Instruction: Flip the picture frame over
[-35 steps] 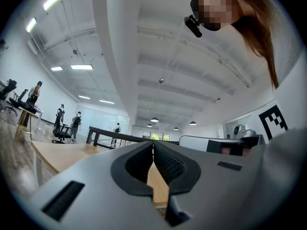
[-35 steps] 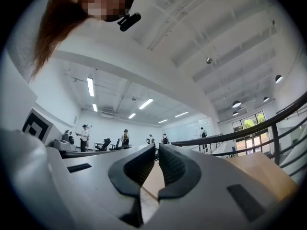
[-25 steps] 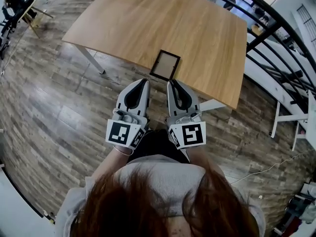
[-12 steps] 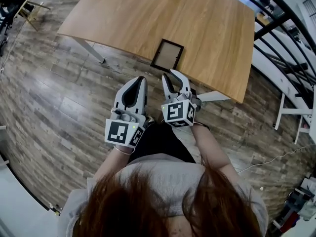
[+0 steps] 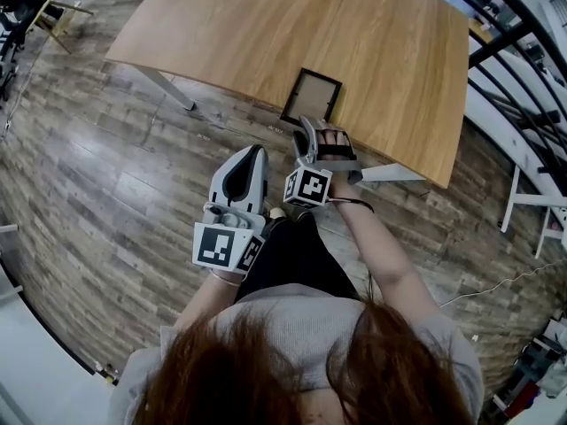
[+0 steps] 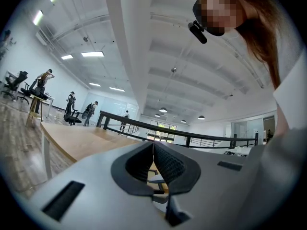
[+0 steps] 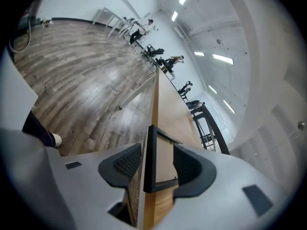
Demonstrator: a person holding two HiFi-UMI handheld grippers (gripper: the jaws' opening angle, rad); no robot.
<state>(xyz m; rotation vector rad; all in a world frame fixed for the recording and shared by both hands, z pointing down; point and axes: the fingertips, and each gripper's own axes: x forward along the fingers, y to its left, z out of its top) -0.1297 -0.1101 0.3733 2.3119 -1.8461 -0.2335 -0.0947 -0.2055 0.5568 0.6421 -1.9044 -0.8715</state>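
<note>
Presently the picture frame (image 5: 312, 96) lies flat at the near edge of the table (image 5: 266, 25), at about twelve o'clock from the right claw (image 7: 156, 150). That claw is rolled onto its side and its jaws have just been opening: they stand apart with the frame's near rail and the table's edge between them, neither pad pressing, so it is released. The left claw (image 5: 255, 153) hangs clenched on nothing at about eight o'clock of the right one, clear of the table and above the floor (image 5: 106, 166). The likeliest trouble, as I judge it, is that the jaws close on the table's edge together with the rail, because the two run so close that the lower jaw may not slip between them; whether the rail overhangs at all I cannot tell. A nudge from the upper jaw could also shove the frame towards twelve o'clock, out of reach. And a grip on one thin rail may slip as the frame turns, letting it drop off the edge at six o'clock
</note>
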